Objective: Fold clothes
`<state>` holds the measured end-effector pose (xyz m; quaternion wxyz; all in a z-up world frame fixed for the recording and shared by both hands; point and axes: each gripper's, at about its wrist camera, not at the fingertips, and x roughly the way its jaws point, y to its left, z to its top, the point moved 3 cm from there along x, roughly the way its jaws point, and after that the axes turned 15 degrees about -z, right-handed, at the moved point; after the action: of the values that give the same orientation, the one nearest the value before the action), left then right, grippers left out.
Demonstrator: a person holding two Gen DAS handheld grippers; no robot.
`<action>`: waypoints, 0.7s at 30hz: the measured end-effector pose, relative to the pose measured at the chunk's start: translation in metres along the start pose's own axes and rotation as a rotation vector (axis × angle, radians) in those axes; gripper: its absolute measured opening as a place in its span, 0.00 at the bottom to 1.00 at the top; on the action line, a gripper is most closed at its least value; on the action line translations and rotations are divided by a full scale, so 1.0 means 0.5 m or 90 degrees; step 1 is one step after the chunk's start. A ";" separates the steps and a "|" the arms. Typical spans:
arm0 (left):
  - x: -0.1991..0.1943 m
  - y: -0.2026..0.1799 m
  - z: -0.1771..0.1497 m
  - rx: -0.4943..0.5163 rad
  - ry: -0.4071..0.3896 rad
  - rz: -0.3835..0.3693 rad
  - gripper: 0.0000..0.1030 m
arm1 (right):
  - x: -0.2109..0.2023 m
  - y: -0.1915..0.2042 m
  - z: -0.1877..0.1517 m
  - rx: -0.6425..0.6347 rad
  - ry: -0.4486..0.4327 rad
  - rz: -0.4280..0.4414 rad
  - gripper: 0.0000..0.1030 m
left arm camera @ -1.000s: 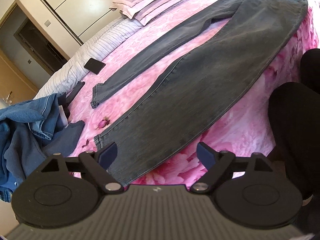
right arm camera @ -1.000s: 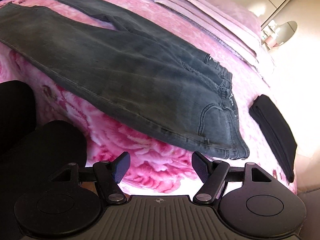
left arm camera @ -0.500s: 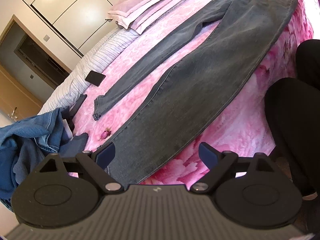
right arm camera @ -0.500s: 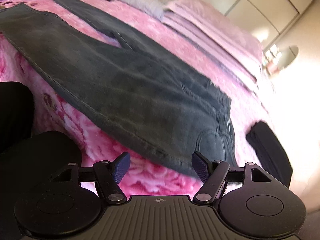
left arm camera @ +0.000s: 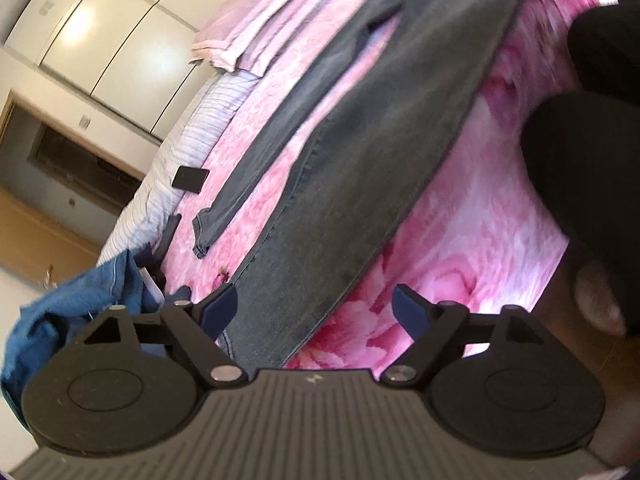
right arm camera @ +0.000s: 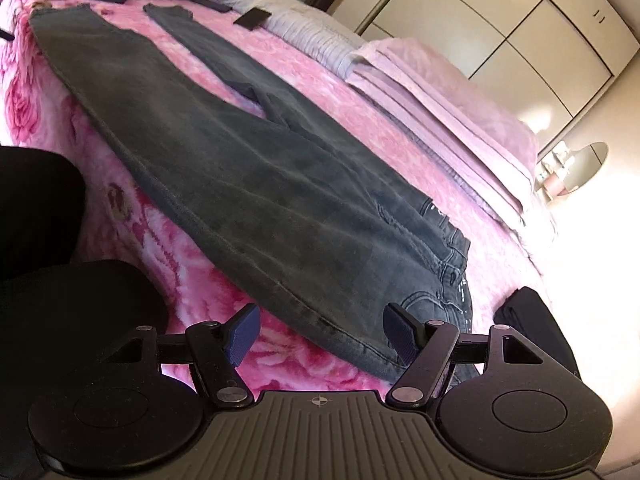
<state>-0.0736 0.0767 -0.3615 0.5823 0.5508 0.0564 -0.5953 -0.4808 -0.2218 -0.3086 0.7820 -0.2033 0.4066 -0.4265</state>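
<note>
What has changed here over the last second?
Both grippers dropped toward the near edge of the jeans: the left gripper at the leg hem, the right gripper at the waist corner. Both stayed open, gripping nothing. The jeans still lie flat on the pink bedspread.

No legible text, labels, brands or numbers were found.

The only marks seen were a small pale emblem on the ribbed body of the left gripper [left arm camera: 314, 313] and a small crosshair mark on the ribbed body of the right gripper [right arm camera: 320, 332]; neither carried readable characters.
</note>
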 end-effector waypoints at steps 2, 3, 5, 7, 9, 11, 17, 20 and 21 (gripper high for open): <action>0.021 -0.007 -0.006 0.034 0.016 0.005 0.68 | 0.010 0.000 -0.003 -0.006 0.001 -0.003 0.69; 0.033 -0.007 -0.009 0.050 0.025 0.008 0.65 | 0.015 0.000 -0.005 -0.013 0.001 -0.005 0.69; 0.057 -0.003 -0.015 0.077 0.043 0.017 0.52 | 0.024 0.002 -0.009 -0.023 0.002 -0.009 0.69; 0.077 0.008 -0.021 0.096 0.057 0.030 0.47 | 0.032 0.002 -0.014 -0.028 0.007 -0.009 0.69; 0.095 0.015 -0.030 0.117 0.069 0.031 0.47 | 0.040 0.002 -0.019 -0.031 0.013 -0.008 0.69; 0.109 0.018 -0.040 0.142 0.078 0.030 0.47 | 0.048 0.003 -0.023 -0.033 0.019 -0.006 0.69; 0.108 0.032 -0.045 0.131 0.056 0.034 0.45 | 0.066 0.002 -0.024 -0.035 0.017 -0.017 0.69; 0.108 0.044 -0.041 0.099 0.046 0.036 0.44 | 0.076 -0.002 -0.026 -0.039 0.012 -0.032 0.69; 0.112 0.041 -0.040 0.105 0.049 0.034 0.44 | 0.079 -0.004 -0.027 -0.040 0.011 -0.036 0.69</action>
<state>-0.0303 0.0490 -0.3975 0.5479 0.6209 0.0148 -0.5603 -0.4804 -0.2554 -0.3335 0.7593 -0.2357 0.4203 -0.4374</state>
